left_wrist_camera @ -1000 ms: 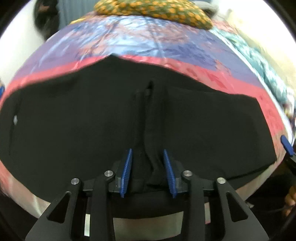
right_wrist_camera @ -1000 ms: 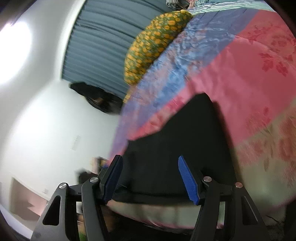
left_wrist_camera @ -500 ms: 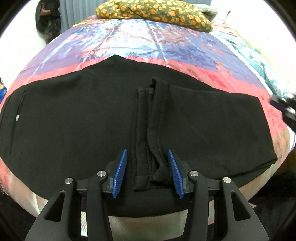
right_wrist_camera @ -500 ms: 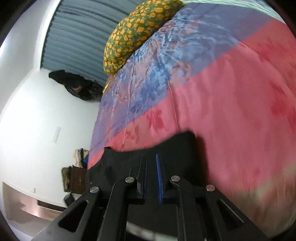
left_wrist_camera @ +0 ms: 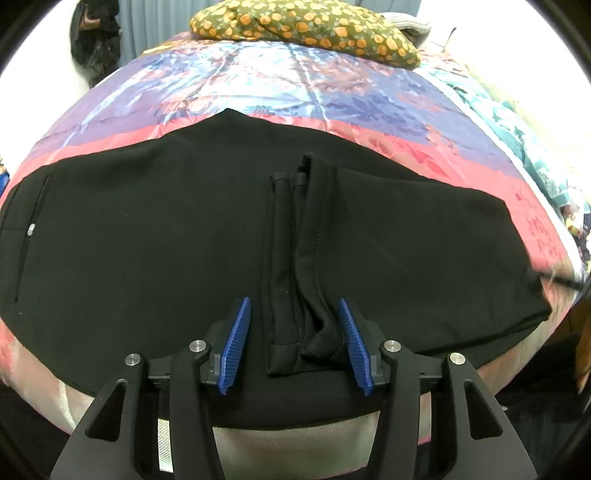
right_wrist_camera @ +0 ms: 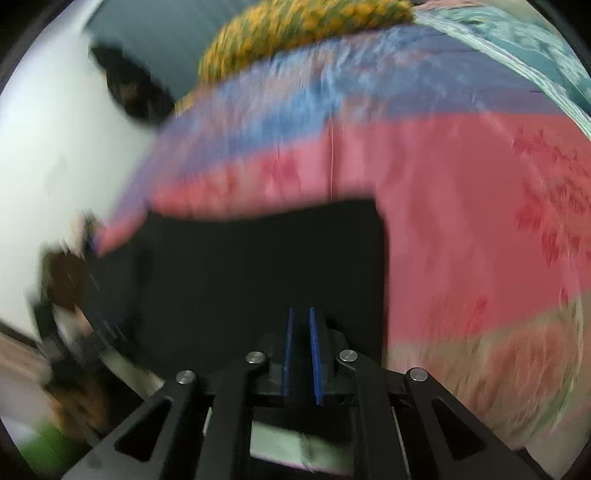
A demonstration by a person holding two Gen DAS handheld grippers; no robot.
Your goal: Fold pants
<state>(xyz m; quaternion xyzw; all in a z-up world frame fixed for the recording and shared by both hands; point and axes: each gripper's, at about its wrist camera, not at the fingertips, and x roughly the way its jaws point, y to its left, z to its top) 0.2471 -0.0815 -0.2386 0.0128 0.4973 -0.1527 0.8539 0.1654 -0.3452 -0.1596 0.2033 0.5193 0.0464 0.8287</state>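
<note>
Black pants lie spread across the bed, folded so the leg hems rest in the middle on top. My left gripper is open with its blue pads either side of the hem ends at the near edge. In the blurred right wrist view, my right gripper has its jaws nearly together over the folded right end of the pants; whether cloth is pinched between them is unclear.
The bed has a pink, blue and purple floral cover. A yellow-spotted green pillow lies at the far end. A dark bag hangs on the wall at back left. Teal bedding lies along the right.
My left gripper opened wider and let the hems rest on the pants. My right gripper closed from wide open and swung over the right end of the pants.
</note>
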